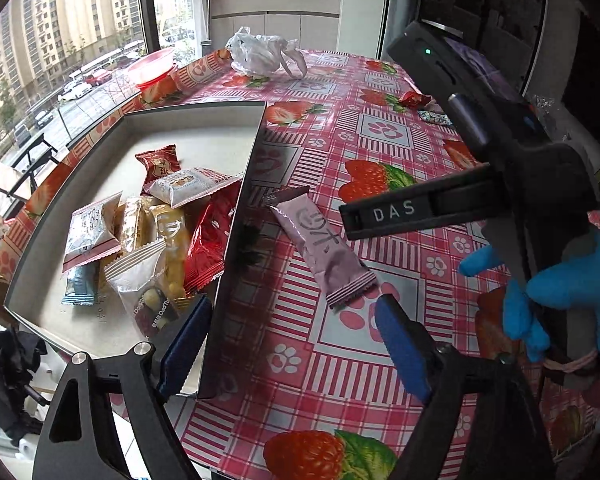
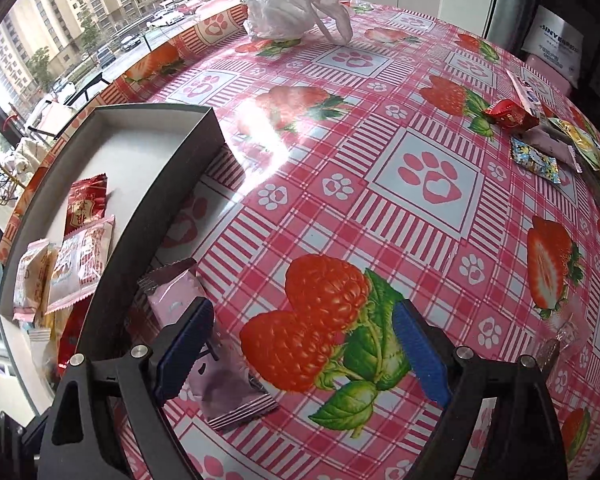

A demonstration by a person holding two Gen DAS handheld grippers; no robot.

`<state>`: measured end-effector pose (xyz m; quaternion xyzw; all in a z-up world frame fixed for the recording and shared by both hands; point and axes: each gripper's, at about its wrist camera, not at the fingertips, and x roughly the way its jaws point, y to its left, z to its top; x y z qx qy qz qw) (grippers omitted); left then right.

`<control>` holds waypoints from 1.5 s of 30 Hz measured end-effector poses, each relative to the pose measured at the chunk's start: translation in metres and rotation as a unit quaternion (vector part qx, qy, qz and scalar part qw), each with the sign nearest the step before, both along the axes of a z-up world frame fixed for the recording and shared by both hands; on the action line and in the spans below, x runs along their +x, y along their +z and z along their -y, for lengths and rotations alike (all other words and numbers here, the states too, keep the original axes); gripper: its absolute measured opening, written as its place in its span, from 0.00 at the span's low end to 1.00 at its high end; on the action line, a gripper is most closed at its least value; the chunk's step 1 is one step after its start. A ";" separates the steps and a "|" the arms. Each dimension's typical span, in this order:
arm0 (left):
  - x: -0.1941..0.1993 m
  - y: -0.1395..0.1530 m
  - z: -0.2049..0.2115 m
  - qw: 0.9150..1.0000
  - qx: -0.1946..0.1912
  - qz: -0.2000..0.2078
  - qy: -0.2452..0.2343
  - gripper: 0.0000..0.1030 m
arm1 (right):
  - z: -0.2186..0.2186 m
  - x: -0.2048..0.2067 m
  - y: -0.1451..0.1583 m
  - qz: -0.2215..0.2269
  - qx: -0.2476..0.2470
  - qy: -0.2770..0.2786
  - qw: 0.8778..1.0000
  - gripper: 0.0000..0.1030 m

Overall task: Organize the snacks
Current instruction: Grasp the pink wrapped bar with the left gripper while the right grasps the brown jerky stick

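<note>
Both claws are wide open and hold nothing. The left claw hangs low over the bench, with one blue finger over the corner of the box and the other over the cloth. A pink snack bar lies flat on the bench just beside the box wall, ahead of this claw. The right claw is held by a hand in a blue glove, tilted down at the bench. Its left finger is right over the pink snack bar; I cannot tell if it touches. Many snacks are piled in the box. More snacks lie far off on the bench, and a white bag sits at the back.
</note>
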<state>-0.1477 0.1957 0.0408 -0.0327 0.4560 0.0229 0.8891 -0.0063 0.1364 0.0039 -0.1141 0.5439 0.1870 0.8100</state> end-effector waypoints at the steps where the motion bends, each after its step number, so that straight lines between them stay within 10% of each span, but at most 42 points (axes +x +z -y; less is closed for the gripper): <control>1: 0.001 0.001 0.001 1.000 -0.003 -0.002 0.002 0.83 | 0.006 -0.009 0.000 0.006 -0.019 0.007 1.000 0.89; 12: 0.017 0.008 0.051 0.998 0.051 -0.006 -0.027 0.85 | 0.157 -0.001 0.029 0.028 0.069 -0.216 0.974 0.89; 24: 0.061 -0.030 0.010 0.996 0.028 -0.082 -0.003 0.95 | 0.207 -0.003 0.048 0.062 0.156 -0.258 0.952 0.89; 37: 0.073 -0.034 0.018 0.996 0.010 -0.082 0.037 0.98 | 0.183 0.045 0.005 0.048 -0.016 -0.147 0.988 0.90; 39: 0.069 -0.032 0.023 0.997 0.010 -0.069 0.024 0.86 | 0.181 0.037 0.007 0.054 -0.012 -0.144 0.988 0.79; 41: 0.065 -0.028 0.032 0.998 0.006 -0.059 0.000 0.67 | 0.177 0.024 0.012 0.056 -0.006 -0.129 0.990 0.43; 45: 0.052 -0.023 0.053 0.997 -0.005 -0.049 -0.063 0.31 | 0.179 -0.008 0.016 0.026 0.038 -0.108 0.993 0.40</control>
